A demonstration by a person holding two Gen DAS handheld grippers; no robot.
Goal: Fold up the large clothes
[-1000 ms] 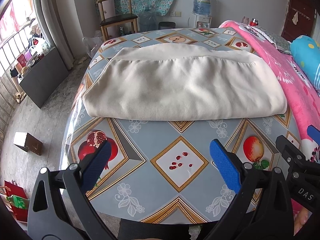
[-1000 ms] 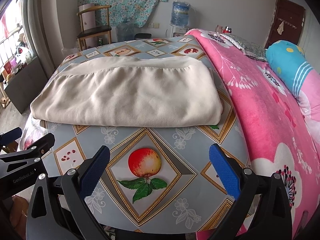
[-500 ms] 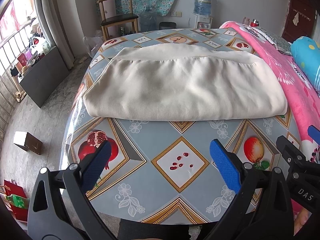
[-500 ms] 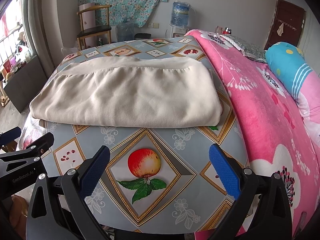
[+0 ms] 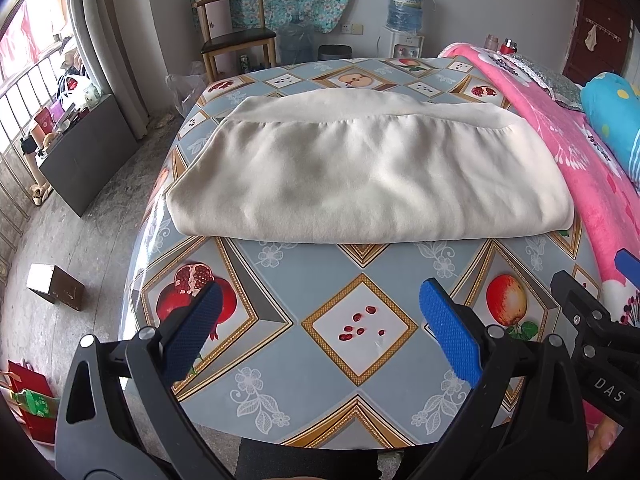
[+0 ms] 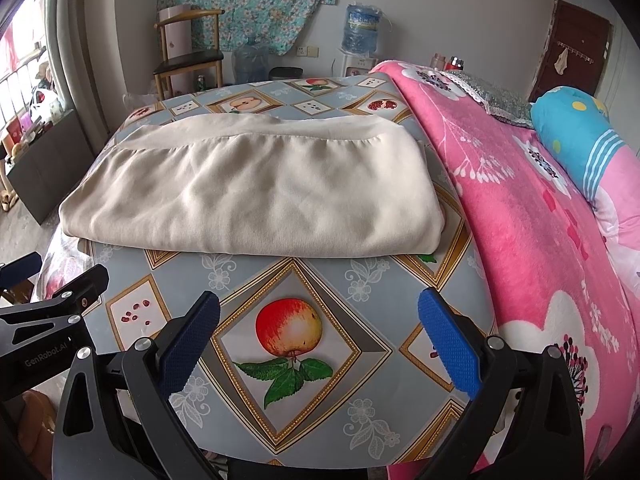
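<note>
Cream garment (image 5: pixel 360 176), one item, folded into a wide flat bundle with a hemmed band along its far edge; it lies on the middle of the table, well ahead of both tools, touched by neither.

Left gripper (image 5: pixel 320 328): one, jaws spread wide with nothing between them, two blue pads (image 5: pixel 448 336), poised above the near edge of the table. Right gripper (image 6: pixel 320 336): one, likewise spread wide and holding nothing, two blue pads (image 6: pixel 448 344), poised above the near edge just beside the left one; each tool's black frame shows at the edge of the other's view.

Tablecloth (image 5: pixel 360 392): one, grey-blue with gold diamond frames. Printed motifs near the tools: one apple (image 6: pixel 289 327) under the right gripper, one panel of red seeds (image 5: pixel 360 325) under the left, one split pomegranate (image 5: pixel 192 292) at the left corner.

Pink floral blanket (image 6: pixel 540 240): one, on the bed along the table's right side. Blue pillow (image 6: pixel 576 132): one, on the blanket.

Wooden chair (image 5: pixel 236 36): one, by the far wall. Water bottles: one on the dispenser (image 5: pixel 405 4), one on the floor (image 5: pixel 295 42). Small brown box (image 5: pixel 56 286): one, on the floor left of the table.
</note>
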